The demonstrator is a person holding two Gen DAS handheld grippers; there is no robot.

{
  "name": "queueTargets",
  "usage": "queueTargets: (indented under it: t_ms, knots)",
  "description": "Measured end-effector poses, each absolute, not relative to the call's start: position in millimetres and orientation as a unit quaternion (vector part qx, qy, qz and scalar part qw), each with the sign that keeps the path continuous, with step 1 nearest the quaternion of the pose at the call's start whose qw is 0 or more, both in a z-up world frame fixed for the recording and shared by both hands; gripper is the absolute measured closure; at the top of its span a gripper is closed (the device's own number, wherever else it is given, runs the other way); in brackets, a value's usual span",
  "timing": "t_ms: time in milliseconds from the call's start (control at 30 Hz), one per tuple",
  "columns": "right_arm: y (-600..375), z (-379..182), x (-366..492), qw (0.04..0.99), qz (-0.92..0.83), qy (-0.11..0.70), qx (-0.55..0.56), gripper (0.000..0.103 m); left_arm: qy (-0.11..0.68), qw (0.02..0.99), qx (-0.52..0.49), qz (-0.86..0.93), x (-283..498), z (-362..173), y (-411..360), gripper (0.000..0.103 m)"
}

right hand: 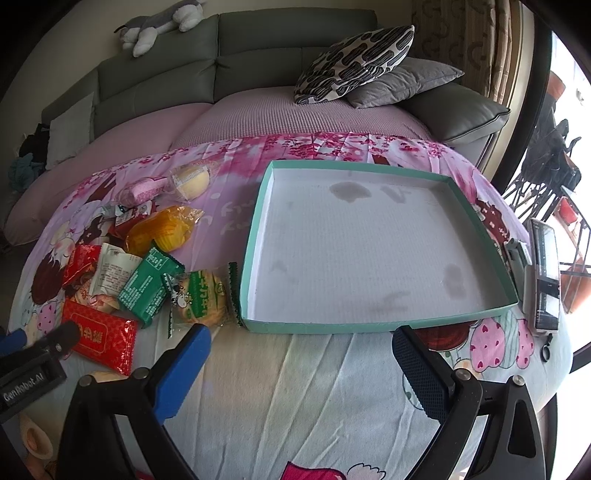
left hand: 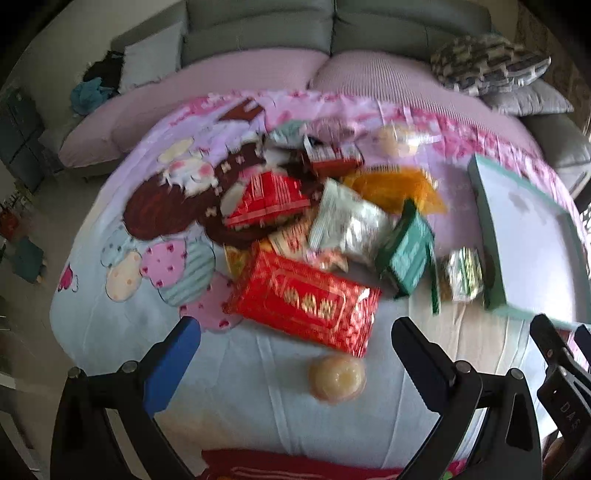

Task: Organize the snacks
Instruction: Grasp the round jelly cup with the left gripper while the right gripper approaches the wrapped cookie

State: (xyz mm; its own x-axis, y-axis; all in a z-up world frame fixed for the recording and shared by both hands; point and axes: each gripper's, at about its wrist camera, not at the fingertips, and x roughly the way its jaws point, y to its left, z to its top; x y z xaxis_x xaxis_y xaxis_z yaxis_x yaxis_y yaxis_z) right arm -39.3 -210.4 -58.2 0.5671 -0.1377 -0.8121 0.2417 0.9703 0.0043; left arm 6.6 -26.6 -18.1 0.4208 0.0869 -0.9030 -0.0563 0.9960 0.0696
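Note:
A pile of snack packets lies on the patterned cloth: a large red packet [left hand: 306, 302], a smaller red one [left hand: 267, 199], a silver one [left hand: 349, 225], a green one [left hand: 408, 251], an orange one [left hand: 395, 186] and a round pale cake [left hand: 337, 376]. A shallow teal tray [right hand: 255, 236] with a white bottom sits to the right, with nothing in it. My left gripper [left hand: 295, 343] is open above the round cake and the large red packet. My right gripper [right hand: 301, 350] is open in front of the tray's near rim, beside a green-and-white packet [right hand: 201, 295].
A phone [right hand: 545, 273] lies right of the tray near the table edge. A grey sofa [right hand: 258, 48] with a patterned cushion [right hand: 354, 62] and a plush toy [right hand: 159, 22] stands behind the table. The left gripper's finger [right hand: 48, 347] shows at the right wrist view's left edge.

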Motion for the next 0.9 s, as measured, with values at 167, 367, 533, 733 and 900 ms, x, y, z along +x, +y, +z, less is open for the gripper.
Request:
queueTargets:
  t_ms: [167, 367, 533, 733, 900]
  knots:
    - [-206.5, -75.4, -32.6, 0.858, -0.056, 0.503, 0.086, 0.003, 0.591, 0.805, 0.019, 0.041, 11.8, -37.8, -29.0, 0.024]
    - [-211.3, -88.9, -29.2, 0.843, -0.038, 0.518, 0.138, 0.004, 0.623, 0.781, 0.008, 0.026, 14.5, -54.0, -30.0, 0.033]
    - [-220.9, -103.5, -24.1, 0.824, -0.067, 0.548, 0.127, 0.004, 0.635, 0.773, 0.007, 0.006, 14.0, -62.0, -37.6, 0.046]
    - [-218.3, -101.3, -26.9, 0.824, -0.057, 0.548, 0.131, 0.004, 0.662, 0.75, 0.018, -0.014, 13.7, -78.2, -53.2, 0.049]
    - [-215.3, -103.3, -21.6, 0.824, -0.059, 0.548, 0.131, 0.004, 0.674, 0.738, 0.024, -0.018, 12.0, -88.4, -61.6, 0.05]
